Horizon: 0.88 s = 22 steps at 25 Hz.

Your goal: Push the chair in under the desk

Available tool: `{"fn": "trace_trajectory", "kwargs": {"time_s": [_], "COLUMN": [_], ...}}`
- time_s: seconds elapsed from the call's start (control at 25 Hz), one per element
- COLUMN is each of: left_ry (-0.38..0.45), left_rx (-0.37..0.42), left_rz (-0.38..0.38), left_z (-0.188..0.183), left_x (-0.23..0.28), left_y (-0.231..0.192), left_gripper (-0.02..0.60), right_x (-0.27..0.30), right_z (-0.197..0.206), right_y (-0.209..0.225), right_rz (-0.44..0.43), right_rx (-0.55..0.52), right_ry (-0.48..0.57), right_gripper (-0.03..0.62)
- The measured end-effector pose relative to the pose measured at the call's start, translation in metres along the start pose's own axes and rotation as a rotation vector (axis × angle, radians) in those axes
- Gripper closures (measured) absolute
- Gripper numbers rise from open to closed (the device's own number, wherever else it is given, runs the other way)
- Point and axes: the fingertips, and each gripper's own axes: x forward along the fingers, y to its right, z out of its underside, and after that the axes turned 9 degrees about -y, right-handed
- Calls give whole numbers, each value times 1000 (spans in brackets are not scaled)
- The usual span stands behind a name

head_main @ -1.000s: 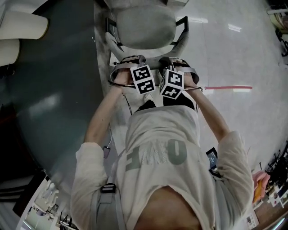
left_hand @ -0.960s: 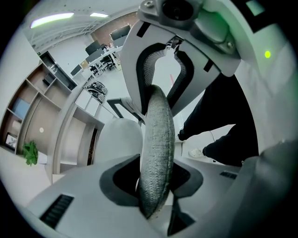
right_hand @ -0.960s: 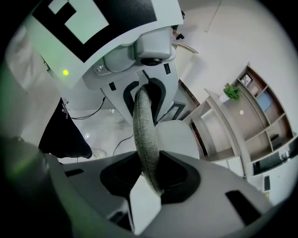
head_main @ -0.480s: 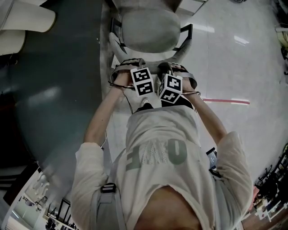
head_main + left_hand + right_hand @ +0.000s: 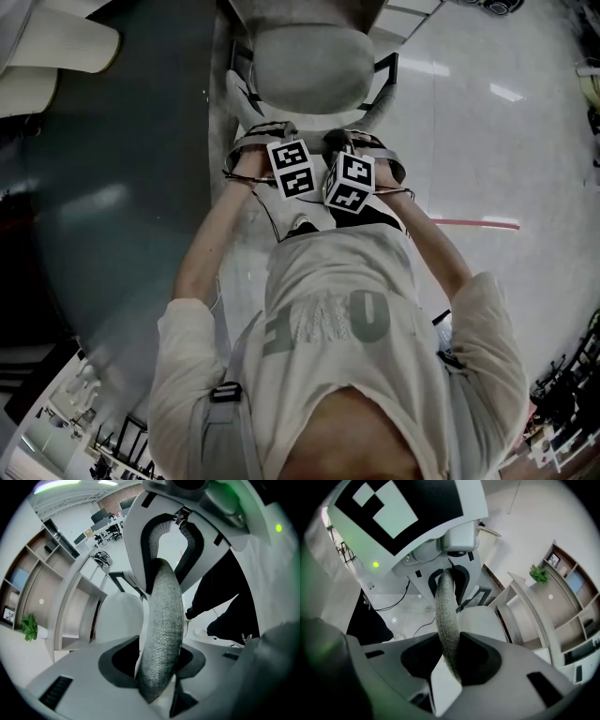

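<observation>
Chair has slid up-frame, seat pointing away from the person.

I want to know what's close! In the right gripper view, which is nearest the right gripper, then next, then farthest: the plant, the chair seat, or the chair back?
1. Chair back: its fabric edge sits between the right gripper's jaws.
2. Chair seat: just beyond, toward the right.
3. Plant: far across the room, upper right.

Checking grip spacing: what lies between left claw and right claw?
The chair backrest, in the right gripper view; right claw and left claw clamp it, left jaws have just been opening.
</observation>
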Motion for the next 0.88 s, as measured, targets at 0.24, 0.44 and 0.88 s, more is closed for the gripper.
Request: {"fn": "trace_trajectory", "kwargs": {"time_s": [0.24, 0.44, 0.88], "left_ry": [-10, -25, -54], "left_rx": [-20, -9, 26], "left_rz": [-20, -58, -119], "left_z": [-7, -11, -11], "left_x": [-3, -3, -2], "left_y": [-17, -22, -22], "left_gripper": [402, 377, 313], "right_x": [-4, -6, -9], "right_z": [2, 7, 9], "right_y": [17, 20, 17], "right_rz": [-1, 45, 47], "right_rx": [-15, 57, 258], "right_ry": [31, 74, 169], "right_gripper": [480, 474, 447]}}
